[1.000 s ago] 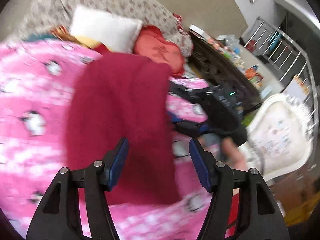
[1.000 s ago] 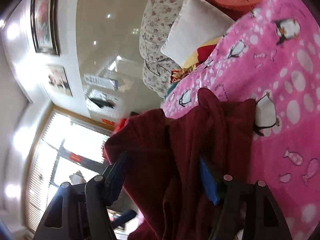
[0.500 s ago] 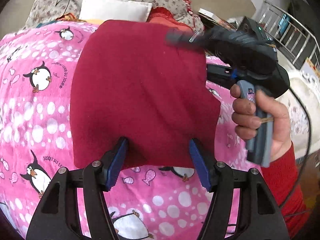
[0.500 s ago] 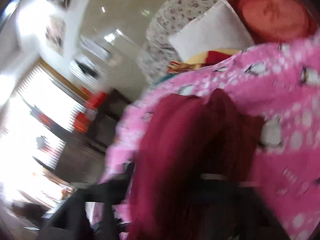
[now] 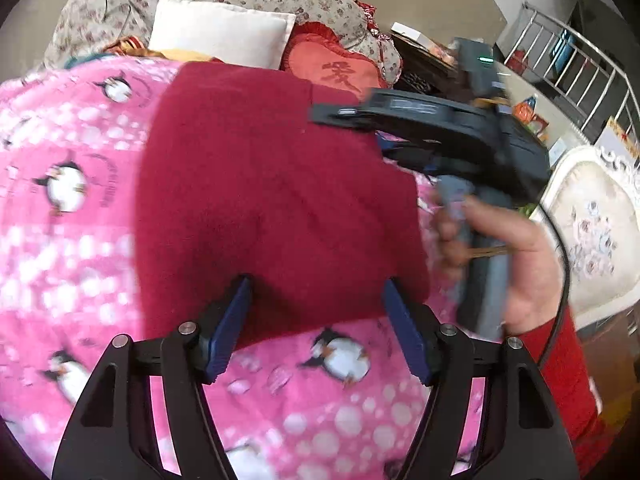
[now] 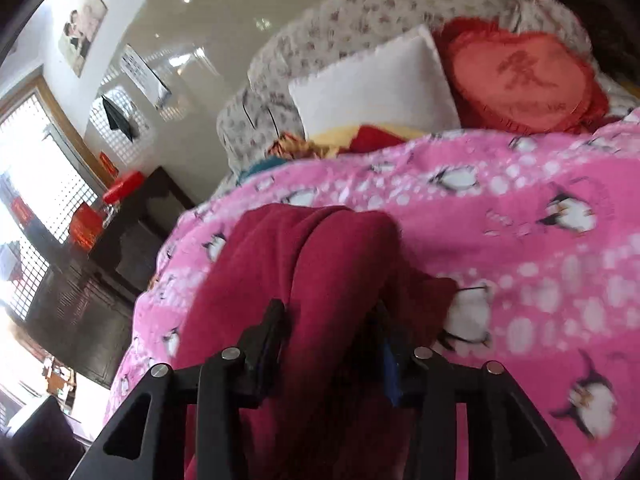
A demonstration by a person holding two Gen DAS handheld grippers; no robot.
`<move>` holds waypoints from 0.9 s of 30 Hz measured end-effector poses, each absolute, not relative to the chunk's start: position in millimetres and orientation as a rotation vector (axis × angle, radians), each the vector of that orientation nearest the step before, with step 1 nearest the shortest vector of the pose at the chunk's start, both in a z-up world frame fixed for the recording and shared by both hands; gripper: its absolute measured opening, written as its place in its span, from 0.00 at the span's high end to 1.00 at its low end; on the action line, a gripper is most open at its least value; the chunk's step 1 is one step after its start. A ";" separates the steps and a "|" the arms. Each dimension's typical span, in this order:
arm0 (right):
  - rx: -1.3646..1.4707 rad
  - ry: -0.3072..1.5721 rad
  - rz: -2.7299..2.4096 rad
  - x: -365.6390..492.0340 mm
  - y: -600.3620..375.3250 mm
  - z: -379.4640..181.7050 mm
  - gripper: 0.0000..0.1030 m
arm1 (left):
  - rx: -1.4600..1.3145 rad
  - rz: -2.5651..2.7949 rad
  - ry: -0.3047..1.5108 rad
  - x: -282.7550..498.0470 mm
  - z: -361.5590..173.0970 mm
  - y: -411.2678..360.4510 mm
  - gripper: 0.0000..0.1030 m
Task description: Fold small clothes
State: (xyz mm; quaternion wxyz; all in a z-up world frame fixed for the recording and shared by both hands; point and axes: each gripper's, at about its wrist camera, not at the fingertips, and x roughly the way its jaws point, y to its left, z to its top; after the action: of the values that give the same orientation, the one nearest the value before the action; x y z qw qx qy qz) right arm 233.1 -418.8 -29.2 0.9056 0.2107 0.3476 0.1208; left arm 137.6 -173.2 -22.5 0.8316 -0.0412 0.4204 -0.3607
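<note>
A dark red cloth lies spread on a pink penguin blanket. My left gripper hovers over the cloth's near edge. Its jaws are opening and stand either side of that edge without pressing it. At the cloth's right edge a hand in a red sleeve holds the right gripper. In the right wrist view a thick hump of the cloth fills the gap of my right gripper. Both pads touch it while the jaws ease apart. The blanket stretches beyond.
A white pillow, a red heart cushion and a floral cover lie at the head of the bed. A dark cabinet stands to the bed's left, a white ornate chair and a metal railing to its right.
The cloth has settled flat on the blanket. My right gripper rolled from sideways to nearly upright with the cloth bunched in it. My left gripper sank toward the cloth's near edge.
</note>
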 end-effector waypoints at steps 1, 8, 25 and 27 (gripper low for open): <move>0.404 0.698 0.241 222.4 -417.1 -19.8 0.60 | -0.061 -0.739 0.867 133.6 -18.5 -167.2 0.33; 0.121 0.633 0.368 148.0 -358.1 18.7 0.63 | -0.010 -0.595 0.759 141.4 -9.4 -142.5 0.33; 0.323 0.619 0.310 119.3 -400.0 -21.6 0.24 | -0.181 -0.567 0.815 164.8 -27.1 -115.2 0.31; 0.342 0.667 0.298 124.8 -397.1 -26.1 0.24 | -0.172 -0.546 0.815 169.0 -25.4 -114.3 0.31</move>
State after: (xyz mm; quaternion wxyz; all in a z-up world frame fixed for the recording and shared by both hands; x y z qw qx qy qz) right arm 124.8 -397.1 -26.1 0.9198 0.1662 0.3245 0.1452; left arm 169.0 -114.3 -25.4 0.8784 -0.0825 0.3911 -0.2619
